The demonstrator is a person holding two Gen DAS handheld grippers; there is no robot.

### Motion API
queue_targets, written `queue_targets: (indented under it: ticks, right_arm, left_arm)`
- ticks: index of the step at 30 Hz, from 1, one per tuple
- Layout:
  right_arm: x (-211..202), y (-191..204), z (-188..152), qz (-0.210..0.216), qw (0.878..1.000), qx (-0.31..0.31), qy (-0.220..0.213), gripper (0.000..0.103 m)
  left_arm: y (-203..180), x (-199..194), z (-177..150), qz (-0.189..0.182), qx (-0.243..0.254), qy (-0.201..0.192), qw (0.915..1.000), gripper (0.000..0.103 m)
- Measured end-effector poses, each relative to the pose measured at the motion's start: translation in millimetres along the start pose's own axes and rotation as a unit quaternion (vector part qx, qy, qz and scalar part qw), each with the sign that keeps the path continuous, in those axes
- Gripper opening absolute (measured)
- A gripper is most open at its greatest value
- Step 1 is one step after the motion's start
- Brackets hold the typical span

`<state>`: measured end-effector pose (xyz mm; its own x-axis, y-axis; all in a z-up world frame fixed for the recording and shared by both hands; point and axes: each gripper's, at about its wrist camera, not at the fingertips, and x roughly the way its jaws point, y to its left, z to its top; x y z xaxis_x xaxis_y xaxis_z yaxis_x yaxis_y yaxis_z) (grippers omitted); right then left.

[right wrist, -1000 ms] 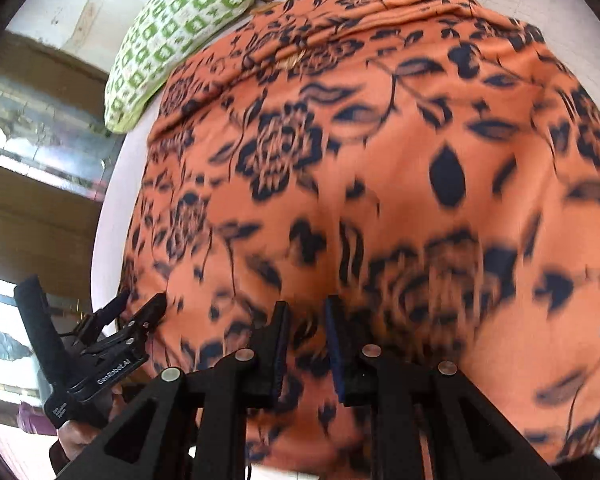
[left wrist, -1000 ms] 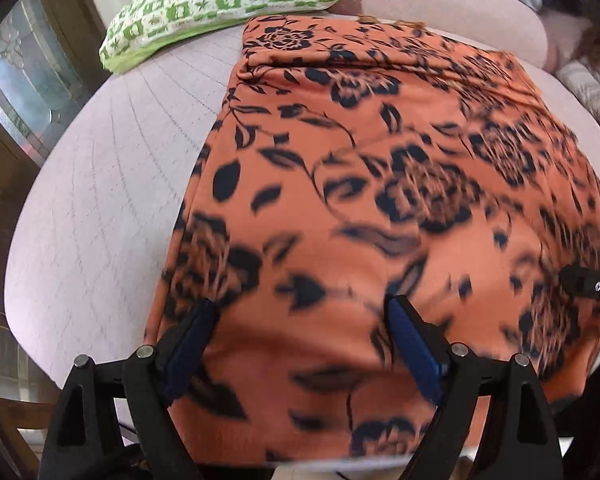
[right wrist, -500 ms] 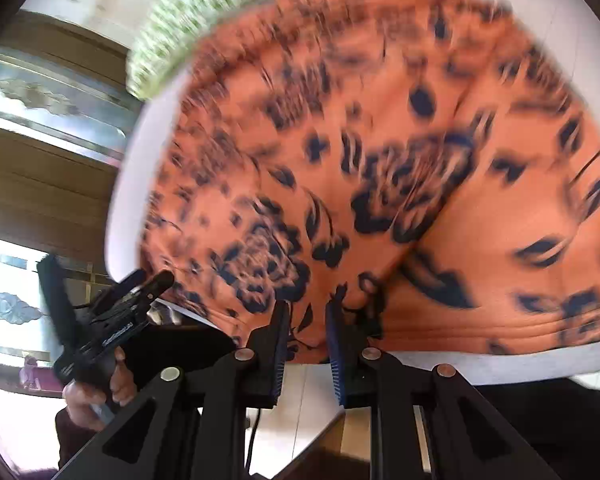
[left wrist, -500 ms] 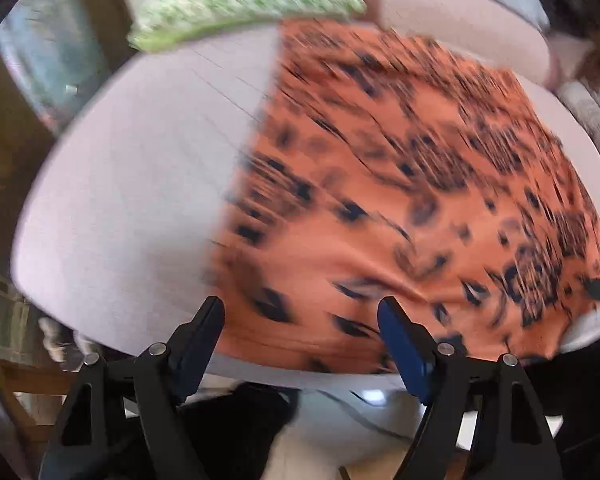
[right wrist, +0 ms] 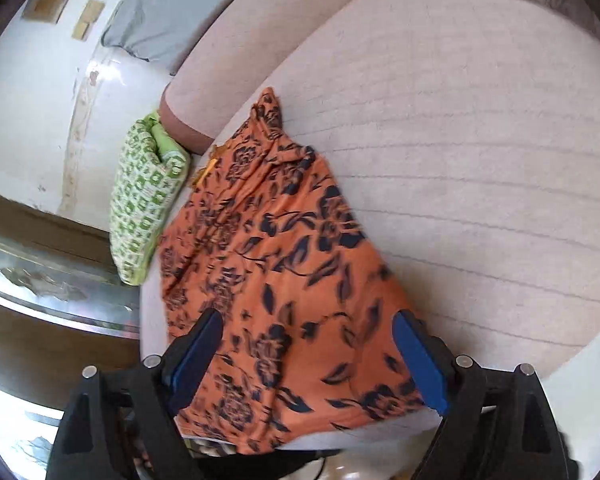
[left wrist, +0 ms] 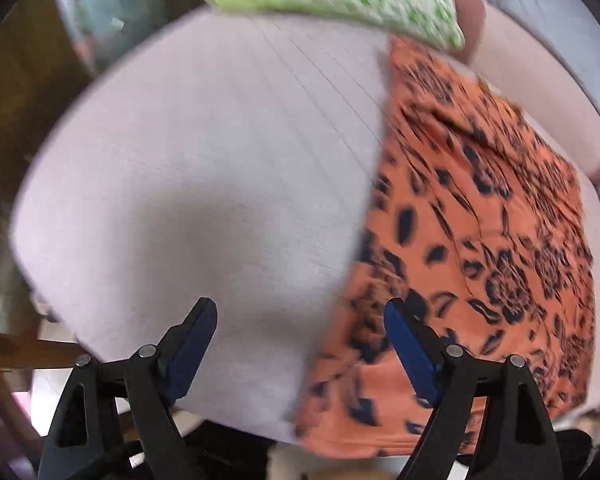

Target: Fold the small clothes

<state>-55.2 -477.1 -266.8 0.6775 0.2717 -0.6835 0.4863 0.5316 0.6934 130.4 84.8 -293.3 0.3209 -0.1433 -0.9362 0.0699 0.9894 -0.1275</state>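
Right gripper (right wrist: 308, 360), clamped on the hem 0.5 s ago, now spread and empty; left gripper (left wrist: 300, 348) likewise apart, shifted over bare mattress (left wrist: 204, 208). Orange floral garment (right wrist: 276, 280) lies released, flat on the mattress: 1 fold likely finished. Green cushion (right wrist: 144, 200) borders it, unobstructive.

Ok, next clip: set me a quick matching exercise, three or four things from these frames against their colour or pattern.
Things:
1. garment
2. pillow
3. mattress
4. gripper pads

Looks:
A. blue
B. green and white check
C. pale, stitched in lines
D. orange with dark flowers

Pairs: 1-D, 2-B, 3-C, 4-A
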Motion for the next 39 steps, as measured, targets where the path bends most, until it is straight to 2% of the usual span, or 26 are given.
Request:
queue_targets:
  ticks: [1, 2, 4, 6, 8, 9, 10, 15, 17, 18, 19, 20, 21, 22, 24, 26, 27, 29, 34, 39]
  right_arm:
    - [7.9, 3.7, -0.3, 0.007, 1.0, 0.0, 0.002, 0.089]
    - [14.7, 5.3, 0.8, 0.008, 1.0, -0.002, 0.002, 0.089]
    - [25.0, 9.3, -2.2, 0.002, 1.0, -0.016, -0.004, 0.089]
    - [35.0, 11.1, -7.2, -0.01, 0.999, -0.037, -0.016, 0.089]
    - [40.5, 6.6, -8.7, -0.014, 0.999, -0.036, -0.016, 0.089]
    - [42.2, 3.1, -7.3, -0.01, 1.0, -0.026, -0.013, 0.089]
    - [41.3, -0.3, -6.6, -0.005, 1.0, -0.017, -0.015, 0.089]
    - [38.1, -6.6, -4.1, -0.028, 0.999, -0.016, -0.035, 0.089]
    - [36.1, -9.7, -4.2, -0.022, 0.999, -0.009, -0.035, 0.089]
    - [35.0, -11.4, -4.0, -0.021, 0.999, -0.006, -0.036, 0.089]
    - [33.9, -13.5, -3.8, -0.021, 0.999, -0.002, -0.038, 0.089]
    - [33.4, -14.7, -3.7, -0.019, 0.999, 0.0, -0.038, 0.089]
    - [33.0, -15.6, -3.4, -0.016, 0.999, 0.002, -0.037, 0.089]
    - [32.8, -16.3, -2.9, -0.013, 0.999, 0.004, -0.037, 0.089]
    - [32.2, -16.8, -2.4, -0.011, 0.999, 0.005, -0.038, 0.089]
    - [30.8, -17.8, -2.2, -0.007, 0.999, 0.01, -0.041, 0.089]
    - [29.8, -18.7, -2.1, -0.005, 0.999, 0.014, -0.044, 0.089]
    - [26.3, -22.8, -0.2, 0.0, 0.998, 0.024, -0.051, 0.089]
    - [17.1, -34.6, 2.0, 0.001, 0.997, 0.046, -0.06, 0.089]
    - [4.2, -43.0, 5.4, -0.014, 0.996, 0.039, -0.073, 0.089]
  left_arm:
    - [-7.0, 11.1, -2.6, -0.019, 0.006, 0.021, 0.9996, 0.086]
    - [-9.2, 15.6, -4.7, -0.019, 0.007, 0.03, 0.9993, 0.085]
    - [-18.0, 15.3, -11.8, -0.001, 0.033, 0.016, 0.9993, 0.081]
    - [-21.7, 11.3, -18.1, -0.005, 0.052, 0.011, 0.9986, 0.061]
    - [-22.8, 6.9, -22.7, -0.022, 0.063, 0.012, 0.9977, 0.019]
    - [-21.8, 5.0, -26.2, -0.046, 0.063, 0.017, 0.9968, 0.011]
    - [-20.6, 2.5, -29.5, -0.06, 0.059, 0.021, 0.9962, 0.007]
    - [-22.7, -7.4, -44.1, -0.076, 0.071, 0.007, 0.9946, 0.007]
    - [-17.8, -9.5, -44.3, -0.062, 0.065, 0.004, 0.996, 0.012]
    - [-14.5, -9.6, -44.8, -0.051, 0.061, 0.007, 0.9968, 0.018]
    - [-11.9, -7.3, -44.6, -0.037, 0.055, 0.014, 0.9977, 0.041]
    - [-9.2, -6.2, -44.9, -0.026, 0.045, 0.018, 0.9985, 0.056]
    - [-8.8, -5.3, -42.4, -0.026, 0.04, 0.014, 0.9987, 0.056]
    - [-9.4, -6.0, -44.1, -0.025, 0.041, 0.01, 0.9988, 0.056]
    - [-14.4, -5.3, -47.6, -0.015, 0.053, 0.004, 0.9985, 0.04]
    - [-23.0, -5.5, -49.6, -0.035, 0.059, 0.007, 0.9976, 0.006]
    - [-23.1, -4.7, -48.1, -0.047, 0.058, 0.011, 0.9971, 0.006]
    - [-27.1, -7.0, -49.3, -0.038, 0.061, 0.003, 0.9974, 0.005]
    - [-19.0, -17.8, -62.3, -0.041, 0.073, -0.018, 0.9964, 0.005]
    - [-9.4, -20.6, -83.7, -0.021, 0.092, 0.002, 0.9956, 0.004]
